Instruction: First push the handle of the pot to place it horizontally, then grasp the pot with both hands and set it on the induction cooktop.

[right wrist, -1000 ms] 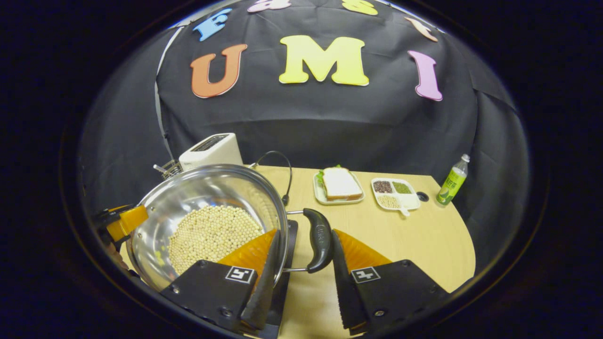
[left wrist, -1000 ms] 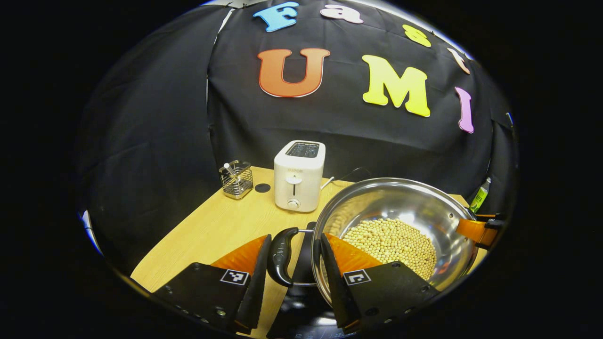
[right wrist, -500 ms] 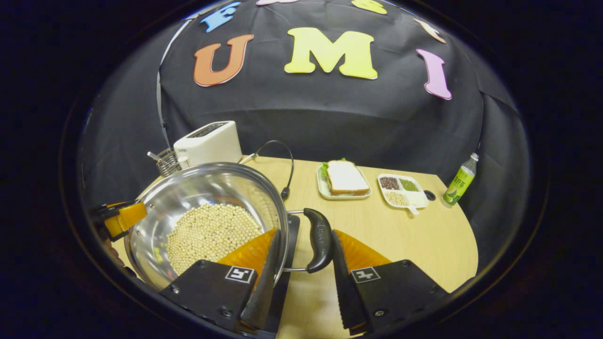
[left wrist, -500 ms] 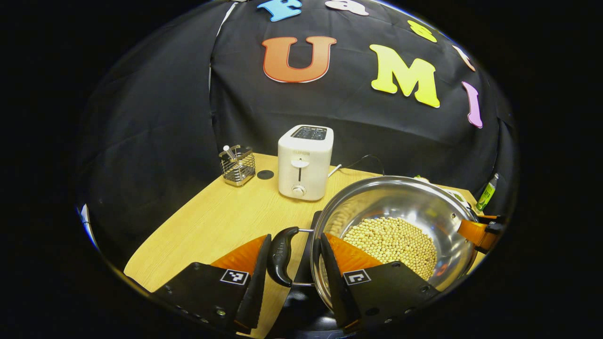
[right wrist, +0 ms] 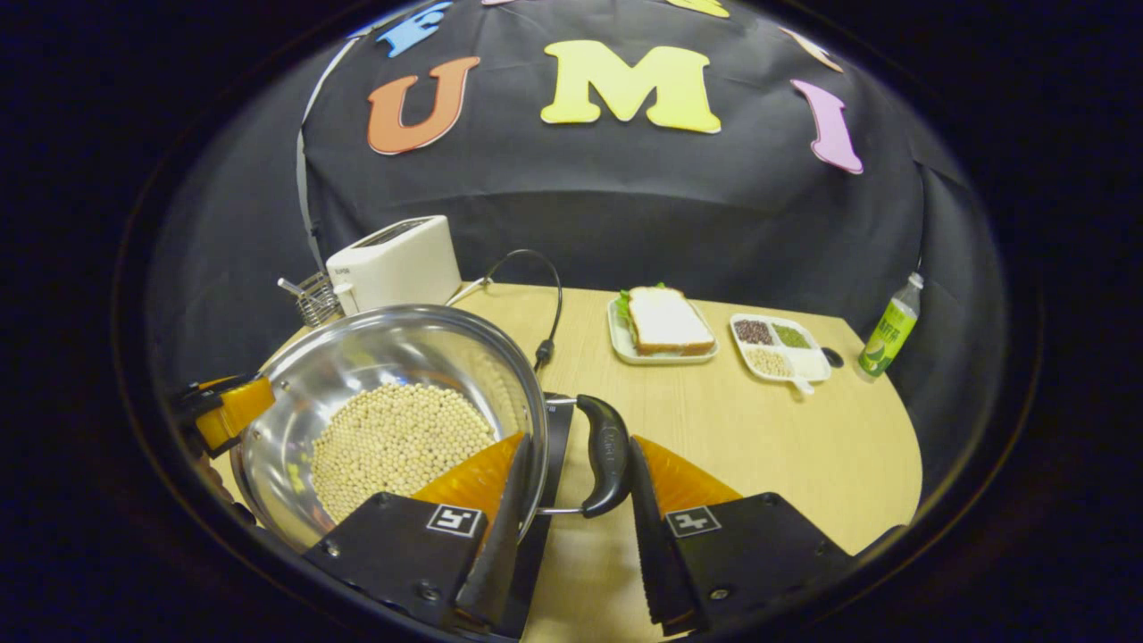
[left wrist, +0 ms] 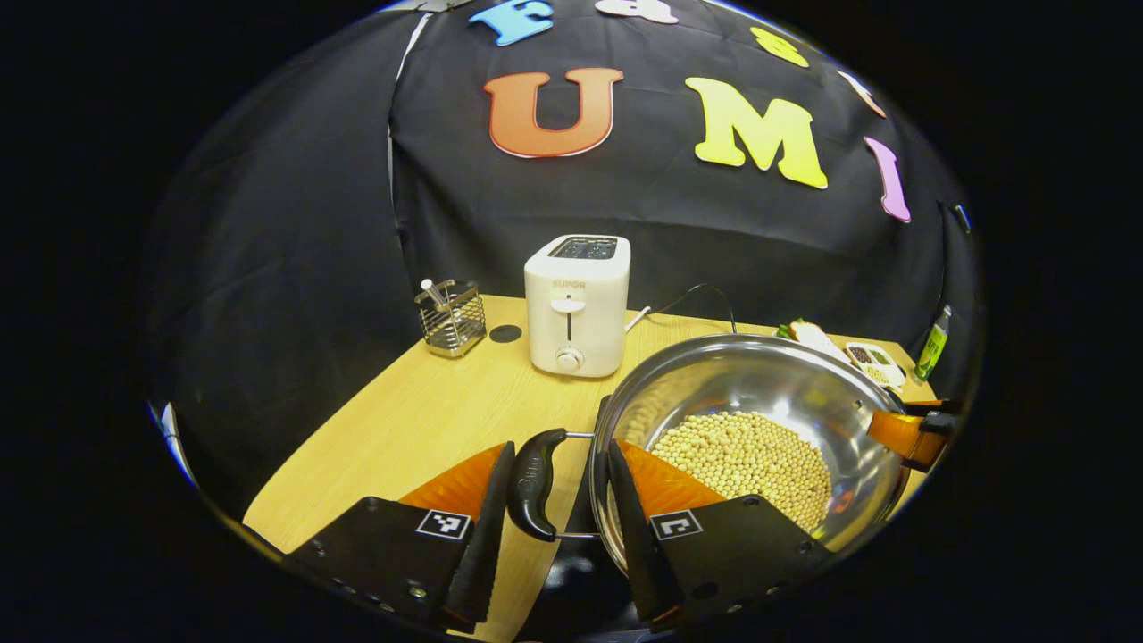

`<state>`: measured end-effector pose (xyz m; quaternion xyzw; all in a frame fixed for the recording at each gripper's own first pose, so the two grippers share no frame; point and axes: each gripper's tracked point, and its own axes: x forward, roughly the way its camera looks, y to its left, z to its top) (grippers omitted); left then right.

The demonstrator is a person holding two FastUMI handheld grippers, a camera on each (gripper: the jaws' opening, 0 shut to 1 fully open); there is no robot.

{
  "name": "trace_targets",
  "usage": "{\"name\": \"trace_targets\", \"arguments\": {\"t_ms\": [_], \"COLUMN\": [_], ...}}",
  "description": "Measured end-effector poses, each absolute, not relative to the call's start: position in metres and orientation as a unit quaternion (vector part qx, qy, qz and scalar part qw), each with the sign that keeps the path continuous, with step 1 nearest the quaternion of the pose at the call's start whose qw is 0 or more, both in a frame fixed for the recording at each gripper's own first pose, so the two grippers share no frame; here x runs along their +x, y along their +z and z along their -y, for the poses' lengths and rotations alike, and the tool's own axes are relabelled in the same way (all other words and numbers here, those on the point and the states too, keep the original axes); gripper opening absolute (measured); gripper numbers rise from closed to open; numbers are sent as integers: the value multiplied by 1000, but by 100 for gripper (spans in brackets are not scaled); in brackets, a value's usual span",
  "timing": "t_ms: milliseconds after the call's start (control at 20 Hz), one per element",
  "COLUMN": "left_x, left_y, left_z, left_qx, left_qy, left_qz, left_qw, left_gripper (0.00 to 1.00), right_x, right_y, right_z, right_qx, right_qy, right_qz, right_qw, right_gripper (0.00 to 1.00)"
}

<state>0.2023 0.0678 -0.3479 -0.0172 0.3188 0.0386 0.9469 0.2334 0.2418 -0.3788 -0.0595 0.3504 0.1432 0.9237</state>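
Note:
A steel pot (left wrist: 759,393) half full of pale beans hangs between both grippers. My left gripper (left wrist: 559,446) is shut on the pot: one finger presses the black side handle (left wrist: 533,482) from outside, the other the wall from inside. My right gripper (right wrist: 580,439) grips the opposite black handle (right wrist: 607,455) the same way. Each gripper also appears across the pot in the other's view: the right gripper (left wrist: 906,436) and the left gripper (right wrist: 223,413). The black induction cooktop (right wrist: 554,438) lies directly under the pot, mostly hidden; its edge (left wrist: 585,487) shows beside the left handle.
On the wooden table (left wrist: 402,429) stand a white toaster (left wrist: 576,304) with a black cord (right wrist: 540,295) and a wire utensil holder (left wrist: 451,317) at the back left. A sandwich plate (right wrist: 661,326), a divided tray of grains (right wrist: 779,346) and a green bottle (right wrist: 888,326) sit to the right.
Both grippers and the pot have moved together, grips unchanged. The toaster, plate and bottle have slid upward in both views, and more tabletop shows beyond the pot.

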Motion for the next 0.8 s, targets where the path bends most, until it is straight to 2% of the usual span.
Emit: {"name": "trace_targets", "arguments": {"t_ms": [350, 650, 750, 800], "left_x": [203, 199, 199, 201], "left_y": [-346, -348, -344, -337], "left_z": [-66, -66, -70, -71], "left_qx": [-23, -33, -22, -10], "left_qy": [25, 13, 18, 13], "left_qz": [-308, -306, -296, -279], "left_qw": [951, 951, 955, 960], "left_gripper": [58, 63, 66, 68], "right_x": [231, 225, 222, 221], "right_y": [-379, -376, -370, -367], "right_z": [-241, -237, -233, -230], "right_qx": [-48, -18, -9, -8], "right_qy": [140, 135, 136, 135], "right_qz": [-348, -344, -335, -331], "right_qw": [926, 929, 932, 934], "right_gripper": [63, 67, 72, 69]}}
